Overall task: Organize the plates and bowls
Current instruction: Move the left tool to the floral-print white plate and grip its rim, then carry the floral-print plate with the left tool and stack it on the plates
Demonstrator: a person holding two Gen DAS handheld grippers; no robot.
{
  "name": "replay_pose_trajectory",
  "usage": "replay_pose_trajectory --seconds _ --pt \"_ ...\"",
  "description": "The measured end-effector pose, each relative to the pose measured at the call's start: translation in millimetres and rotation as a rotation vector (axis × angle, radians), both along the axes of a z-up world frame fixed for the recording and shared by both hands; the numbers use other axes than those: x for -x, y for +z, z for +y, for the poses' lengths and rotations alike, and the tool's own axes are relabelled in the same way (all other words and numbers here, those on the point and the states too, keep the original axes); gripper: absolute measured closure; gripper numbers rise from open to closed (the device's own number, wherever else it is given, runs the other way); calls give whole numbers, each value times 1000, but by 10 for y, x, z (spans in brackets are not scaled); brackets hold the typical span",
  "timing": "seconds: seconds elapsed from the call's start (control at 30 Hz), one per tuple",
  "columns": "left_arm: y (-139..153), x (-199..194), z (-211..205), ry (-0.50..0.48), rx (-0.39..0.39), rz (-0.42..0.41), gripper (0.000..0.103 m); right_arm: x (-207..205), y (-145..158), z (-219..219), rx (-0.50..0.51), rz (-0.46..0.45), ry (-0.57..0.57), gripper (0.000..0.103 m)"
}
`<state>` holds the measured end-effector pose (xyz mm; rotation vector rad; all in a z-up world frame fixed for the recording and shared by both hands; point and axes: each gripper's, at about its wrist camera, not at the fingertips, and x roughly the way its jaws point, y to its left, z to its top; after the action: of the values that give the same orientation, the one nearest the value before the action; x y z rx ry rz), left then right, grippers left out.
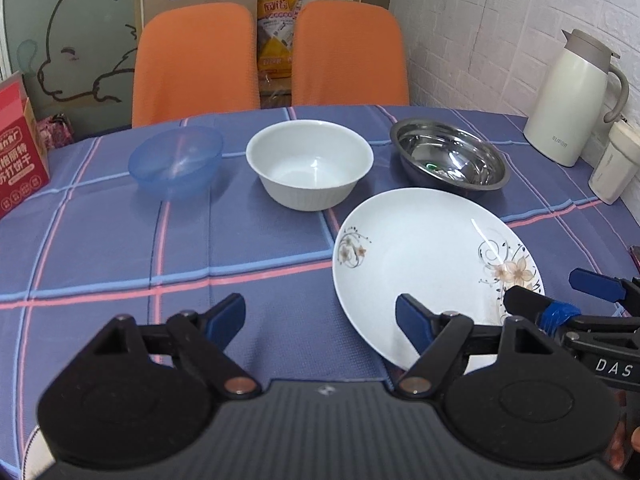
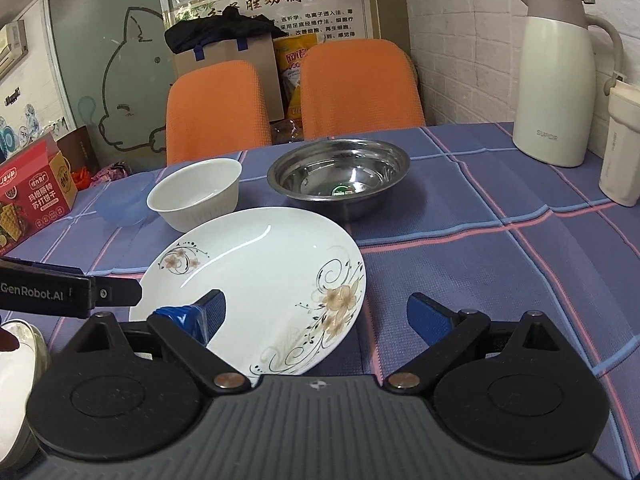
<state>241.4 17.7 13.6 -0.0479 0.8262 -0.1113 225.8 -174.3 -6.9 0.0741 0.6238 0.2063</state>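
A white plate with flower prints [image 1: 432, 264] [image 2: 260, 280] lies on the checked tablecloth, closest to me. Behind it stand a blue plastic bowl [image 1: 176, 162] [image 2: 120, 204], a white bowl [image 1: 310, 164] [image 2: 196, 196] and a steel bowl [image 1: 450, 158] [image 2: 340, 178], left to right. My left gripper [image 1: 320, 320] is open just left of the plate, its right finger over the plate's near rim. My right gripper [image 2: 318, 312] [image 1: 548, 288] is open, and the plate's near right rim sits between its fingers. Neither holds anything.
A cream thermos jug [image 1: 572, 96] [image 2: 560, 80] and a white cup [image 1: 612, 164] [image 2: 622, 144] stand by the brick wall at the right. A red biscuit box [image 1: 20, 144] [image 2: 32, 196] sits at the left edge. Two orange chairs [image 1: 272, 60] stand behind the table. Something white [image 2: 16, 364] shows at lower left.
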Motion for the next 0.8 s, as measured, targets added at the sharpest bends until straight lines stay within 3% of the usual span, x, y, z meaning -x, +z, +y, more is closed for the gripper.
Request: replay_pose_trajectory --seconds 0.53,0.8 --pt "-77 -271 -90 -15 -36 20 25 -310 -116 -1 25 39 11 18" --pt "-260 -556 -197 -46 19 101 25 -391 -213 34 43 71 21 18"
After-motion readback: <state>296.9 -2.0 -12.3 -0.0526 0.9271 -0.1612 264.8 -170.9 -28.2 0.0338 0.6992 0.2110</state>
